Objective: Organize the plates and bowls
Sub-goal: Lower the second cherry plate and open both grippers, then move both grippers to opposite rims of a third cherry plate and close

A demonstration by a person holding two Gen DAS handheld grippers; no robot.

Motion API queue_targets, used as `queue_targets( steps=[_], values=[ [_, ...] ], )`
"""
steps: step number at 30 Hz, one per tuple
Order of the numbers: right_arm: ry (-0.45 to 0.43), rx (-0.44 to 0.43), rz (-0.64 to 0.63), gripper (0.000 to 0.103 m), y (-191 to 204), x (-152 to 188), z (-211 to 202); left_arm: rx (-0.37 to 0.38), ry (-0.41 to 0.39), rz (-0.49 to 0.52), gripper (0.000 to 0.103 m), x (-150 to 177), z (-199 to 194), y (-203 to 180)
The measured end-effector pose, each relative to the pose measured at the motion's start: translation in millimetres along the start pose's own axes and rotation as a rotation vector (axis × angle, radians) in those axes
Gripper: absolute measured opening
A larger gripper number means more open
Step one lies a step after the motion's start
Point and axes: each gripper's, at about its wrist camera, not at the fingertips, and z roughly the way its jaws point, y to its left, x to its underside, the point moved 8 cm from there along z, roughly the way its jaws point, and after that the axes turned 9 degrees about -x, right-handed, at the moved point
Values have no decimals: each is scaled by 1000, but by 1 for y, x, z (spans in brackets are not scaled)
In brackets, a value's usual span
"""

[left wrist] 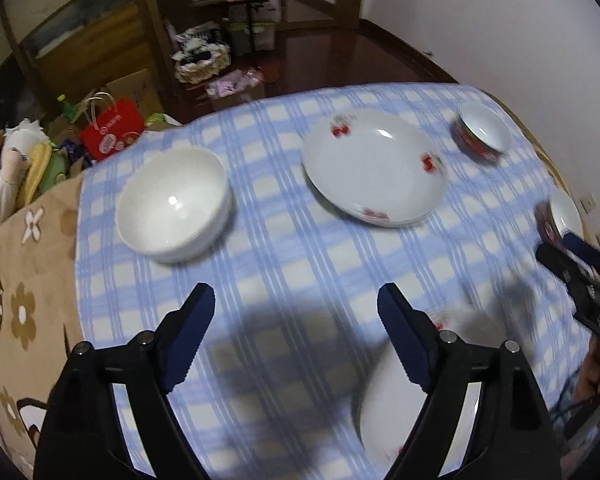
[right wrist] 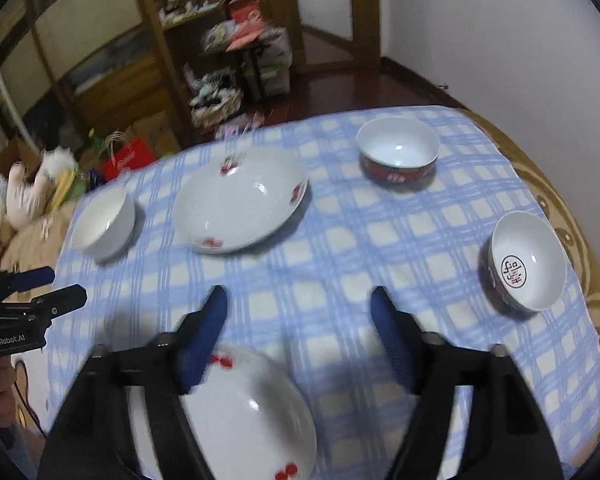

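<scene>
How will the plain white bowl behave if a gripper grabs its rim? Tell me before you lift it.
The plain white bowl looks glazed and shiny, so the fingers may slip on it. It seems rigid and breakable, likely ceramic. Its deep sides over a narrower base suggest it could tip if pushed at the rim.

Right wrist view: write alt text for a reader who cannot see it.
The open right gripper hovers empty over a blue checked tablecloth, a cherry-print plate just below it. Farther off sit a second cherry plate, a plain white bowl and two red-banded bowls.
</scene>
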Motion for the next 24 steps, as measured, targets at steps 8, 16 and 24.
queue_targets(
  steps=[8,16,24],
  values=[
    [-10,5,40,92,-22,-29,13,12,-11,22,85,-48,23,-5],
    [-1,14,10,92,-28,-60,37,46,-47,-6,85,-83,44,-7],
    [24,21,6,92,-21,-80,79,65,-32,-7,85,-100,75,-20]
  ],
)
